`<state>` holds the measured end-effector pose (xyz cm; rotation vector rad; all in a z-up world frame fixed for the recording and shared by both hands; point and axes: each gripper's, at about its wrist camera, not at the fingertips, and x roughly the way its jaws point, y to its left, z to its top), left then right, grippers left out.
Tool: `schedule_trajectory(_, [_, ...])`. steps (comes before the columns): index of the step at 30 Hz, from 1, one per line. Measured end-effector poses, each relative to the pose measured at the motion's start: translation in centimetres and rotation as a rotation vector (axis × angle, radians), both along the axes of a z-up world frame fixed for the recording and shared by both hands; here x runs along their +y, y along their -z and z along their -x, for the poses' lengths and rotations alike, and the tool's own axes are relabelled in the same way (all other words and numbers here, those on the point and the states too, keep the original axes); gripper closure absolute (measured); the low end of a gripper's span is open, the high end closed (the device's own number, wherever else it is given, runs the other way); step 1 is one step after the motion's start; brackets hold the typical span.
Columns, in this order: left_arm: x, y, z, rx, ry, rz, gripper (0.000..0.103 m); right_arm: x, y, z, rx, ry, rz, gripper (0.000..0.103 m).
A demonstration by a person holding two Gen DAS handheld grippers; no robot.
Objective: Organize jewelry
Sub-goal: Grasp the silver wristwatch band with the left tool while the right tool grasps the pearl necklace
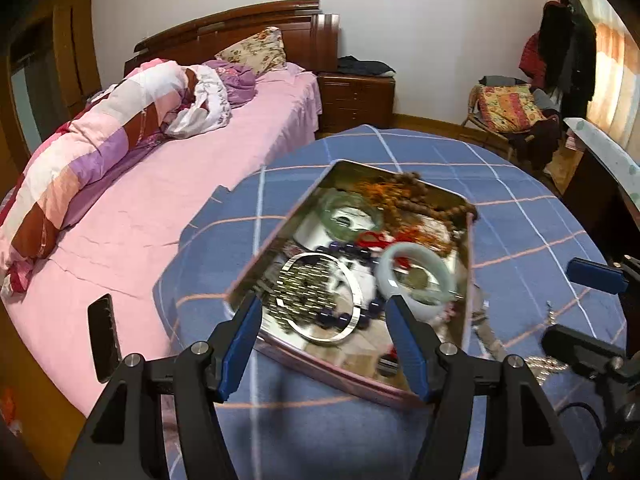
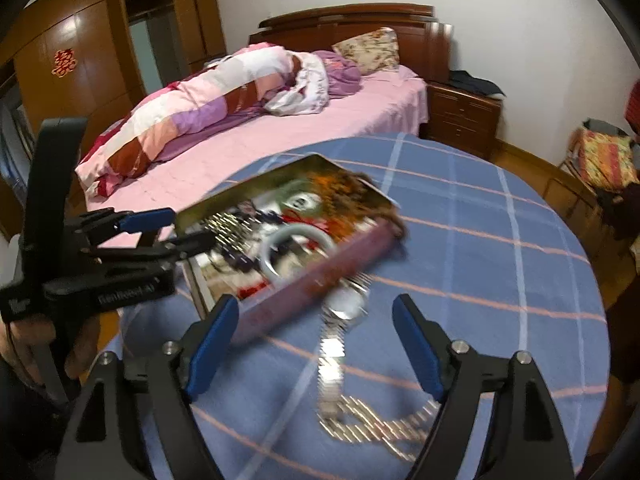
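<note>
An open metal tin lies on the blue plaid table. It holds a white jade bangle, a green bangle, a silver hoop, purple beads and brown wooden beads. My left gripper stands open over the tin's near end, and its pads press on nothing. In the right wrist view the tin shows its pink side. A silver watch and a silver chain lie on the cloth beside it. My right gripper hangs open above the watch, and the left gripper reaches in at the left.
A bed with a pink sheet and a rolled quilt adjoins the table's left side. A dark phone lies at its near edge. A wooden nightstand, a chair with cushions and a wardrobe stand farther off.
</note>
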<state>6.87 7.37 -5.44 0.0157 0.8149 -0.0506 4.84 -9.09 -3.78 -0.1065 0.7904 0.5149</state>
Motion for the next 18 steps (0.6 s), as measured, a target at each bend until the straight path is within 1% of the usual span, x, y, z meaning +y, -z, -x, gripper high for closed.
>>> schedule_trajectory(7, [-3.5, -0.7, 1.7, -0.014, 0.058, -0.006, 0.038, -6.3, 0.9, 1.7, 0.013, 0.121, 0.033, 0.020])
schedule_trajectory(11, [-5.2, -0.7, 2.6, -0.018, 0.060, -0.025, 0.038, -9.1, 2.3, 2.2, 0.034, 0.184, 0.042, 0.020])
schedule_trajectory(13, [-6.1, -0.6, 3.0, -0.016, 0.059, -0.016, 0.038, -9.5, 3.2, 2.1, 0.053, 0.187, 0.046, 0.020])
schedule_trajectory(18, [-8.0, -0.3, 3.9, -0.016, 0.070, -0.038, 0.039, -8.6, 4.5, 2.3, 0.070, 0.153, 0.036, 0.020])
